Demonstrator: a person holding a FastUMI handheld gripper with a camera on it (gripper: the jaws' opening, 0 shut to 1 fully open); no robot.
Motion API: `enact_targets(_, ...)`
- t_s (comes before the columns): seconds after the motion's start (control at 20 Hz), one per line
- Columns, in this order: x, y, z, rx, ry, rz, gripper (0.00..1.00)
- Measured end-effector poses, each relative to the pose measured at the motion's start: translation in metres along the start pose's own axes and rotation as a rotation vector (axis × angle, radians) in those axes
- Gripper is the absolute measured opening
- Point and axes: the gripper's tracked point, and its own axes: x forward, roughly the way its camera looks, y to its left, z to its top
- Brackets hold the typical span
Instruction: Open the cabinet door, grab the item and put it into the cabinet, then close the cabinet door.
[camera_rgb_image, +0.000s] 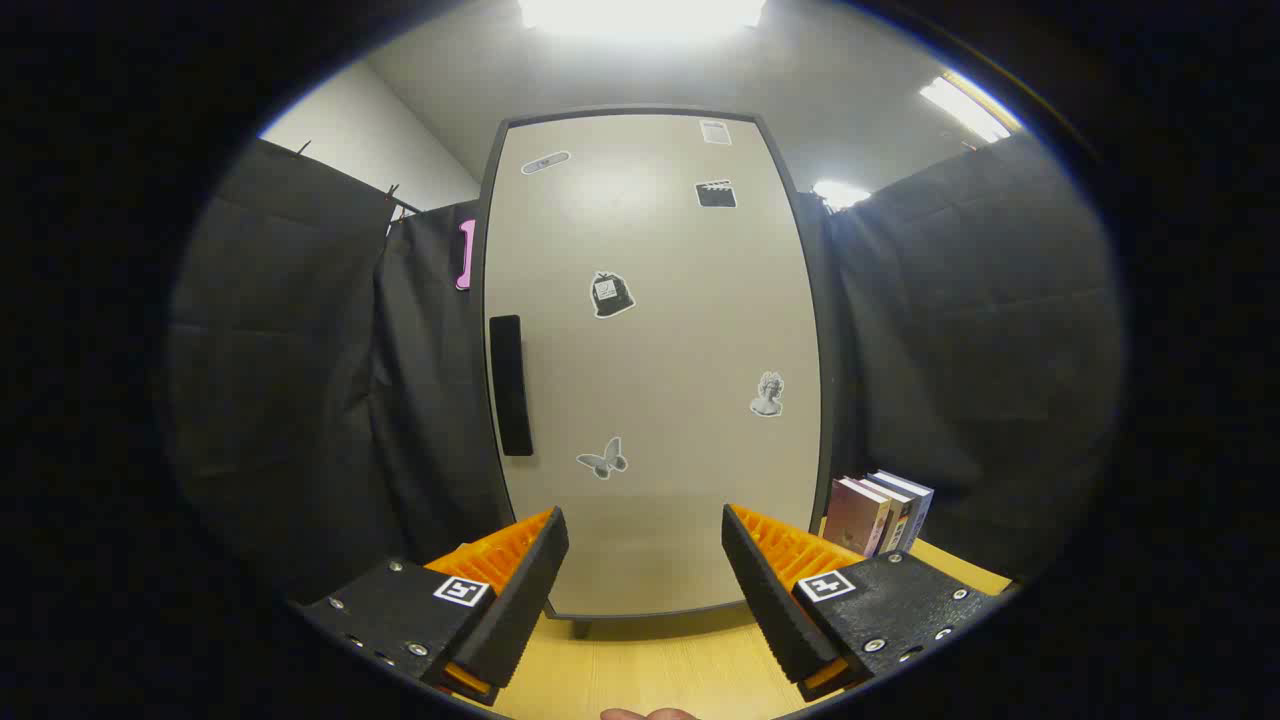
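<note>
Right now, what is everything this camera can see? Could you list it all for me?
cabinet: one, beige door shut, dark frame, standing on the table straight ahead of the fingers
handle: one, black, upright near the door's left edge
stickers: seven, black, grey and white, scattered over the door
books: a few, pinkish and pale covers, upright on the table right of the cabinet
table: one, yellow wood, under the cabinet and books
curtains: black, on both sides of the cabinet
ceiling lights: three, white, overhead
gripper: one, fingers open, nothing between them, short of the door
</note>
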Motion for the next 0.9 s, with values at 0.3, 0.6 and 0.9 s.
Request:
enact_targets(0.3,0.0007,0.0037,-0.0024,-0.018,0.011,0.010,0.96)
enact_targets(0.6,-0.0006,0.0051,0.0010,-0.016,0.004,0.008,0.96)
enact_targets(0.9,0.0016,0.0053,0.0007,-0.011,0.008,0.020,0.96)
